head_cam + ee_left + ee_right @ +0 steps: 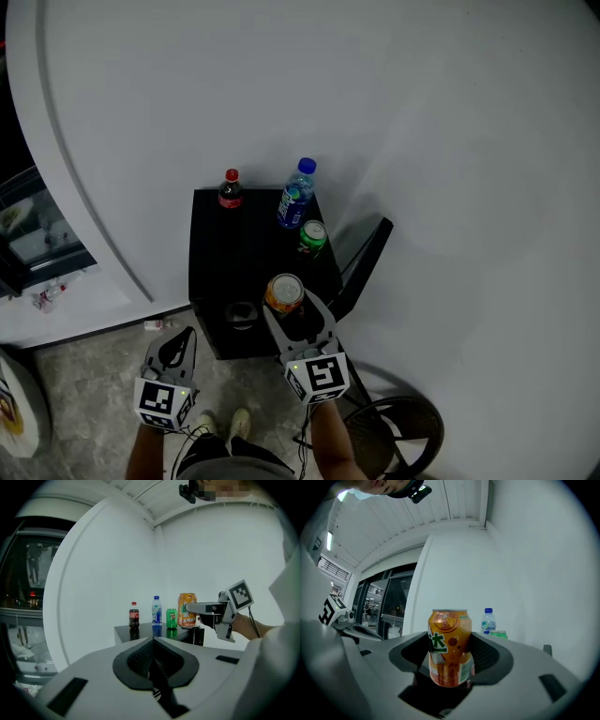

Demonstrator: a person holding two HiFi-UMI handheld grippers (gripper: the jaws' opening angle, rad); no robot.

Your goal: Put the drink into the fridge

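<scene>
An orange drink can (284, 292) is held over the front of a small black fridge (217, 281), my right gripper (286, 304) shut on its sides. The right gripper view shows the can (449, 648) upright between the jaws (449, 670). On the fridge top stand a cola bottle (230, 188), a blue water bottle (295, 194) and a green can (312, 235). The fridge door (363, 261) stands open to the right. My left gripper (174, 356) hangs low at the fridge's front left, shut and empty; its pads (152, 660) meet.
A curved white wall rises behind the fridge. Glass doors (33, 225) are at the left. A dark round chair (398, 431) stands at the lower right, by the open door. A white round object (14, 403) leans at the lower left on the grey floor.
</scene>
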